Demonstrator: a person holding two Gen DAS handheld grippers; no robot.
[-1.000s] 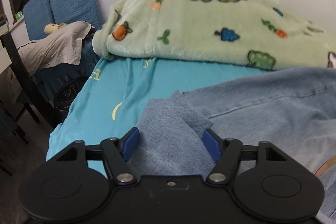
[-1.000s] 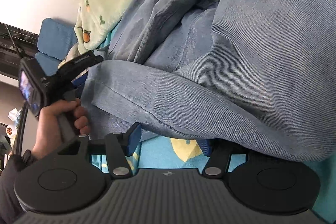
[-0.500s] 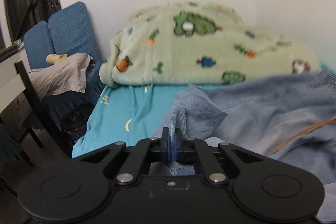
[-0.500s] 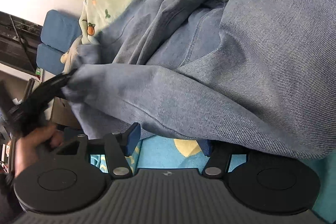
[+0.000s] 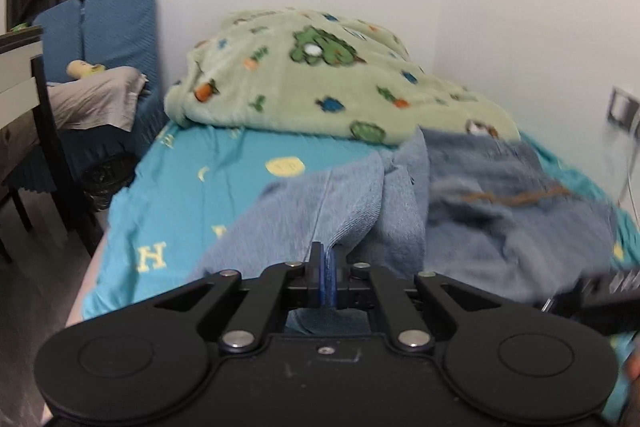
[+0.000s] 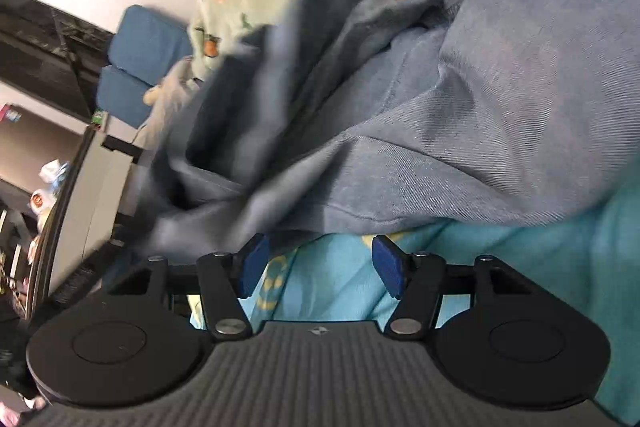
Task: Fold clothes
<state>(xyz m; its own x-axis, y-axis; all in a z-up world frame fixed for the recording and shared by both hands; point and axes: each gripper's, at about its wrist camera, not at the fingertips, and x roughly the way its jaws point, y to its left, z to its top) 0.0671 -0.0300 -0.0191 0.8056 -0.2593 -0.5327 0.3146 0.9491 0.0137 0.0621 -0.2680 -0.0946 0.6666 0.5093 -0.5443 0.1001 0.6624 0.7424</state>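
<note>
**Denim garment pinched at its near edge**

A faded blue denim garment (image 5: 500, 211), rumpled and crossed by a brown cord (image 5: 516, 195), is being shown lying on the turquoise bedsheet (image 5: 208, 183), near a green cartoon blanket (image 5: 320, 83). Its near edge is being clamped between the closed fingers of the left gripper (image 5: 327, 277). The right gripper (image 6: 320, 269) is being held with fingers apart, just near the hem, over bare sheet.

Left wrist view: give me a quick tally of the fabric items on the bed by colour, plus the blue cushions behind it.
Blue denim garment, pinched by the left gripper: 1
Green cartoon-print blanket: 1
Turquoise bedsheet: 1
Blue cushions against the wall: 2
Total: 5
</note>
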